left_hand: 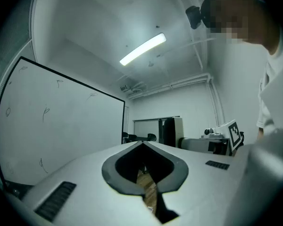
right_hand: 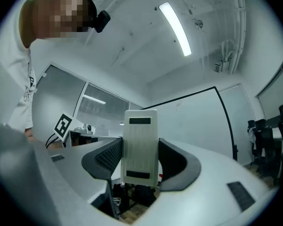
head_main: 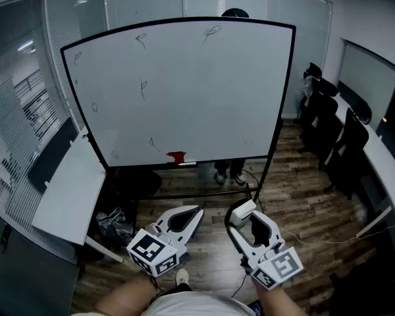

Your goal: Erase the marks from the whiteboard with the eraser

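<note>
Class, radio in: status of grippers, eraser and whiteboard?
Left gripper shut, empty. Right gripper shut on eraser, short of whiteboard. Marks unerased. Nothing in the way.

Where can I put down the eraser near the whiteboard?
The white desk left of the whiteboard is bare. The board's ledge is free right of the red thing. The wood floor before the stand is open. Crowded: chairs at right, clutter under the desk.
</note>
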Motion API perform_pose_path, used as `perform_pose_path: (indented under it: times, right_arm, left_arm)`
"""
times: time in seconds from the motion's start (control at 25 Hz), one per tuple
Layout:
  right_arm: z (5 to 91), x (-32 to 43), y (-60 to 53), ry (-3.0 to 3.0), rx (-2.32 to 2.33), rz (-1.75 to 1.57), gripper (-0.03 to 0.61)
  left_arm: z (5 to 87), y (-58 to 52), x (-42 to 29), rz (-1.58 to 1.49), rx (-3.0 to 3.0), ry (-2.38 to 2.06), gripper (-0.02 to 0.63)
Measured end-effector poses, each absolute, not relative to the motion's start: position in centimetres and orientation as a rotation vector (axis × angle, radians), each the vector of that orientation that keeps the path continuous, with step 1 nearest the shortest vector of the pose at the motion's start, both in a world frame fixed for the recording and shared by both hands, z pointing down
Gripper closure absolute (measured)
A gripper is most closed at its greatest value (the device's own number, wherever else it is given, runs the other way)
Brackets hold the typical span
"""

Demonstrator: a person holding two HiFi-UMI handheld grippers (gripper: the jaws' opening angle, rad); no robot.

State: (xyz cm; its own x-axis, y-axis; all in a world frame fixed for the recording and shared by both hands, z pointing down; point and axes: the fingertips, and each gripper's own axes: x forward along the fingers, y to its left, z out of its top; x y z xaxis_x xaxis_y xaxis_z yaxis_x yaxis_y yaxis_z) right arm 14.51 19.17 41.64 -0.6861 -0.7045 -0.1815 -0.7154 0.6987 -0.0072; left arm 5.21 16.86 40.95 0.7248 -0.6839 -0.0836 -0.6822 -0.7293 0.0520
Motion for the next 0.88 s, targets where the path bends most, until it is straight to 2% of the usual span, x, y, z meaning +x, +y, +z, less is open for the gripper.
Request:
perform_pose_path:
  times: [0.52, 0.88]
  right_arm:
    - [42.1, 14.9, 18.9, 2.745, -1.18, 0.096, 0.336]
    - [41.9, 12.7, 15.8, 2.759, -1.154, 0.087, 0.336]
  left_arm:
    - [41.0, 16.1, 5.9, -0.165, 2.898, -1.115, 0.607]
    - [41.0, 13.0, 3.7, -0.147, 2.896, -1.134, 0.607]
